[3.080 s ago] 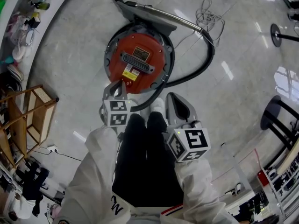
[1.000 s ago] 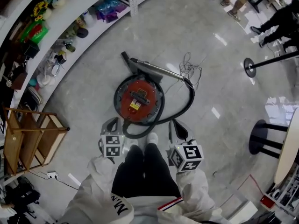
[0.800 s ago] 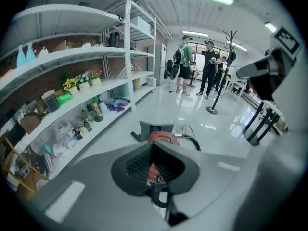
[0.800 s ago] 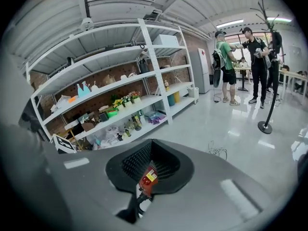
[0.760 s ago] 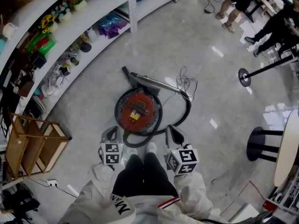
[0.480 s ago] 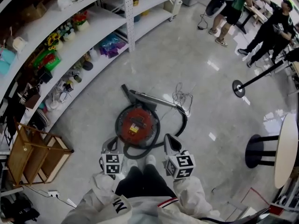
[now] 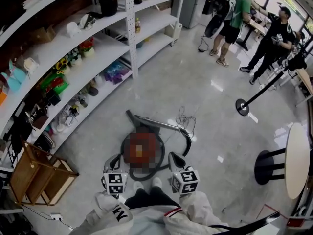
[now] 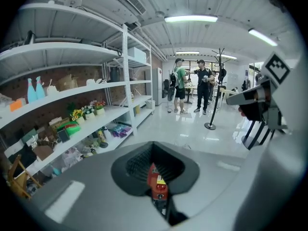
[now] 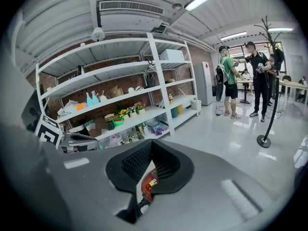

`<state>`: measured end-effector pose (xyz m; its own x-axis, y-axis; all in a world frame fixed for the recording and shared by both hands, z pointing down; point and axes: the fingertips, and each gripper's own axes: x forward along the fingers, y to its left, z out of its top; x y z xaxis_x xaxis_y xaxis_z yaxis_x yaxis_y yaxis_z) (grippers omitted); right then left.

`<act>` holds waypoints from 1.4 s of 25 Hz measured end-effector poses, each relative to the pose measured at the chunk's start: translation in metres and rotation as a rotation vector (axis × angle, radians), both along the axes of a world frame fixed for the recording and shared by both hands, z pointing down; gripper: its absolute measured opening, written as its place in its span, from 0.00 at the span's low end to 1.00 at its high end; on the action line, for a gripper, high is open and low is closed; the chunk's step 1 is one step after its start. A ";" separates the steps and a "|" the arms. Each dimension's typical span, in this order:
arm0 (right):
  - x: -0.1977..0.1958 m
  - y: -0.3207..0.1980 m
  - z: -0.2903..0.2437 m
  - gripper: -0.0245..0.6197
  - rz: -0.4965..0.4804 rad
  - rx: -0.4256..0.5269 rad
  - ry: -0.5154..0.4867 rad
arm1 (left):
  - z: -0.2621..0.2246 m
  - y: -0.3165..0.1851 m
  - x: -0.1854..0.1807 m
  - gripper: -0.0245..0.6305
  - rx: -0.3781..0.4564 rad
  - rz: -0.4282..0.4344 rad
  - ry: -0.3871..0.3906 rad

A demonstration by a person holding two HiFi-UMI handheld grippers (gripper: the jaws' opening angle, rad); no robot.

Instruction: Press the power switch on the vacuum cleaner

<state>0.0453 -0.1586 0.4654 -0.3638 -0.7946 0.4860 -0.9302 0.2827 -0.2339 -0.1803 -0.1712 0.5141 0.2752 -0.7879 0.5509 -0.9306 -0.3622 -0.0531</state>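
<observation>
A round red vacuum cleaner (image 7: 142,150) with a black rim stands on the grey floor just ahead of my feet, its top blurred in the head view. Its black hose (image 7: 187,140) loops round the right side to a metal wand (image 7: 159,123). My left gripper (image 7: 113,160) is held high above the vacuum's near left edge. My right gripper (image 7: 175,158) is held high above the near right edge. Both have their jaws together with nothing in them. A sliver of the red vacuum (image 8: 155,179) shows far below through the jaw notch in the left gripper view, and again the vacuum (image 9: 148,184) in the right gripper view.
White shelves (image 7: 73,67) full of small goods curve along the left. A wooden rack (image 7: 36,173) stands at the near left. Several people (image 7: 230,18) stand at the back right by a stanchion base (image 7: 242,106). A round table (image 7: 298,160) is at the right.
The view has risen well away from the floor, so the vacuum looks much smaller. Both grippers came up with me; the left one no longer sits at the vacuum's top.
</observation>
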 end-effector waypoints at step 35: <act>-0.029 0.043 -0.034 0.04 -0.005 0.056 0.001 | -0.046 0.045 0.011 0.04 0.085 0.080 0.070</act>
